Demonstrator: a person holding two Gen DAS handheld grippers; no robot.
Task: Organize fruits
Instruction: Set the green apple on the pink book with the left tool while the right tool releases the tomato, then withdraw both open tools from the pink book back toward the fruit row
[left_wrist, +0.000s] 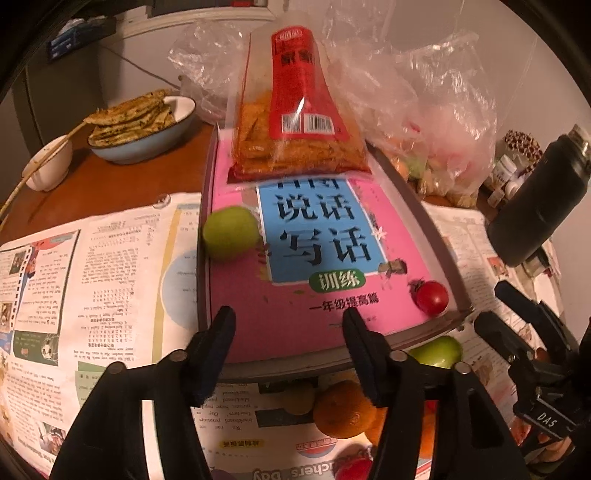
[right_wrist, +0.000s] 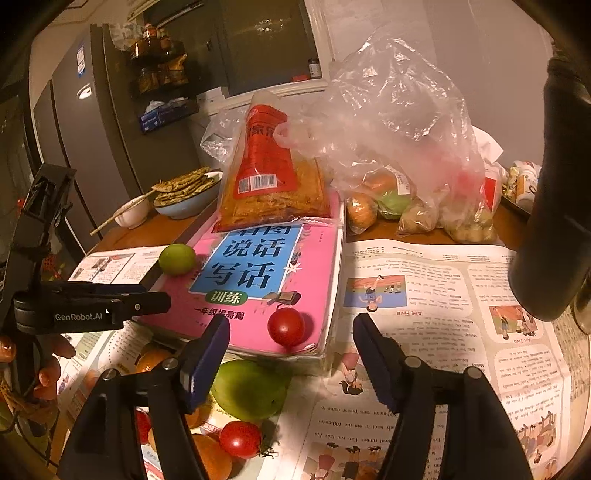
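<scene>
Both grippers are standing open and gripping nothing: the left gripper (left_wrist: 288, 317) is hovering over the near edge of the pink book (left_wrist: 295, 306), its jaws parted about halfway with only the cover showing between them; the right gripper (right_wrist: 290, 332) is spread a little wider, low over the newspaper (right_wrist: 424, 295) at the book's near corner. Fruit is sitting in two places. On the book, a small green fruit (left_wrist: 231, 232) is resting at its left edge and a cherry tomato (left_wrist: 431, 297) near its right front corner, just beside the right gripper's left finger. Below the book's front edge a loose pile is lying on the paper: a larger green fruit (right_wrist: 249, 389), an orange (left_wrist: 343, 408), another tomato (right_wrist: 240, 439). Judging the step as sorting fruit onto the book, both pieces there look released. For the next pick, the pile is crowded, so taking the topmost, outermost piece first seems wise. The jaws should be straddling the fruit's widest part before closing, gently on tomatoes. Round fruit may be rolling off the slick cover; setting it well away from the edge is safer.
</scene>
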